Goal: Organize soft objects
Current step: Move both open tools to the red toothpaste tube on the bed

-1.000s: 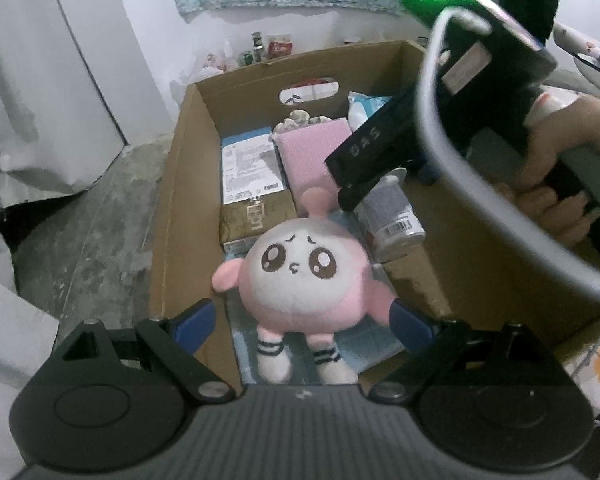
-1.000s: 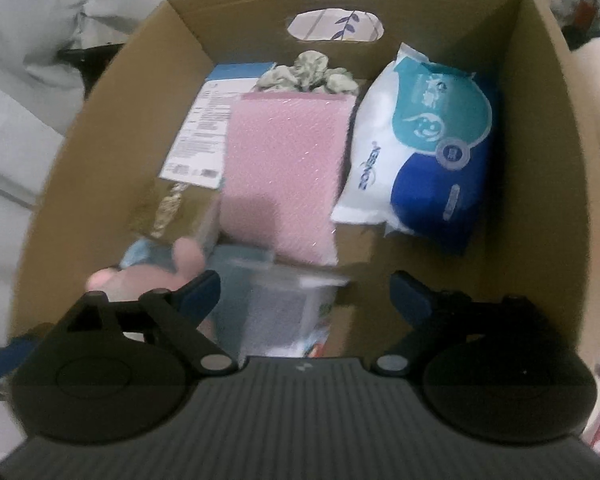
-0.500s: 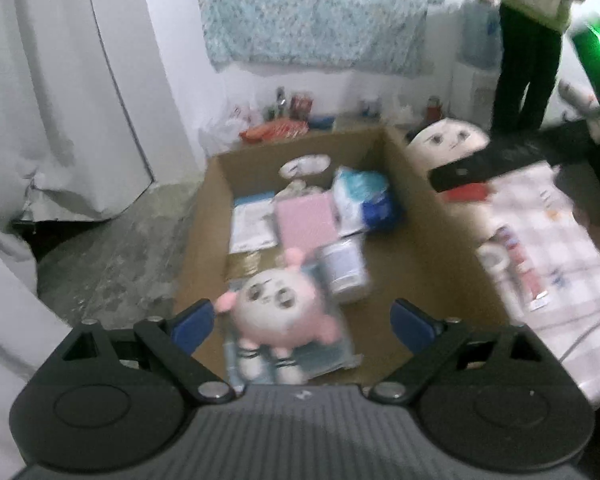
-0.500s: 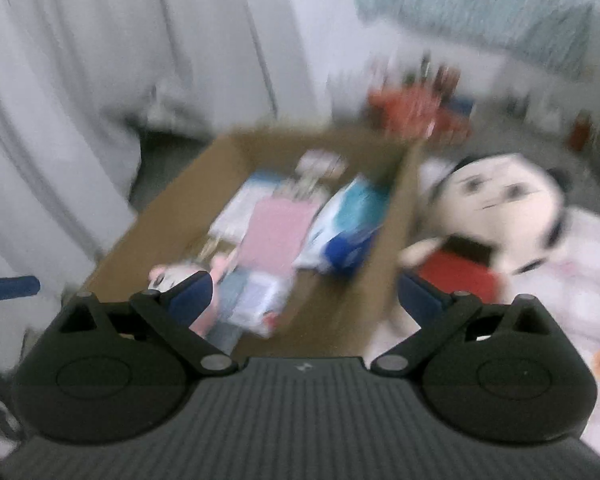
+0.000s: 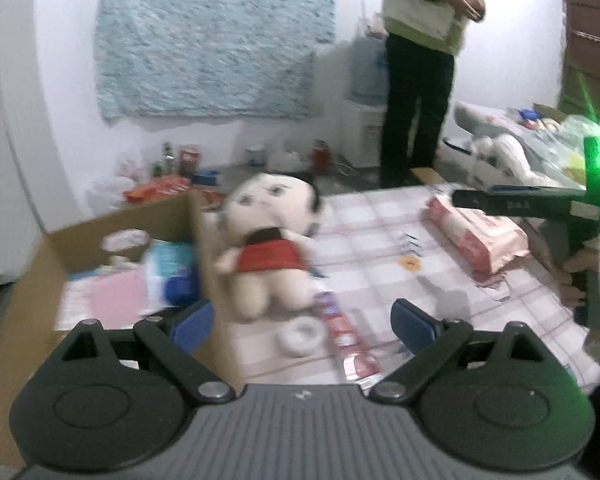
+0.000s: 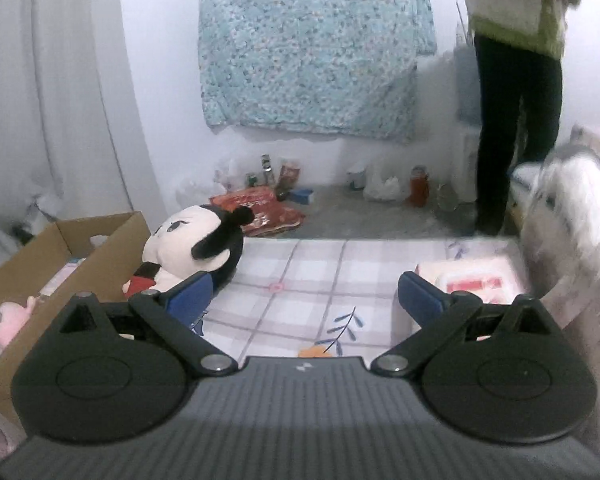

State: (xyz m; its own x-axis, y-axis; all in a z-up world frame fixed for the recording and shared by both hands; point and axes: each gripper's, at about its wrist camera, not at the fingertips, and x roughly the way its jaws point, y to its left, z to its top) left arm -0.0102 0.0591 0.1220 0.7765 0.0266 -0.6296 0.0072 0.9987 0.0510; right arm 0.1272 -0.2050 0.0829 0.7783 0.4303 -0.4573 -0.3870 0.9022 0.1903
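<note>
Between the fingers of the left gripper [image 5: 302, 320], which are spread wide with nothing in them, lie a roll of tape [image 5: 300, 336] and a red tube [image 5: 346, 344] on the checked blanket [image 5: 380, 248]. Just beyond them lies the doll in the red dress [image 5: 266, 248], on its back against the outer wall of the cardboard box [image 5: 40, 264]. Its long axis runs head to feet, with the head pointing away toward the wall and the legs toward the left gripper. The right gripper [image 6: 302, 300] is also spread wide and empty, its jaws having just been opening; it looks across bare blanket, with the doll to one side and a pink packet [image 6: 476, 280] to the other.

My worry is the grip: the doll is round and squashy, so a pinch on the big head may slip, and a hasty reach could snag the tape or tube instead. A person [image 5: 420, 60] stands farther back, well clear.
</note>
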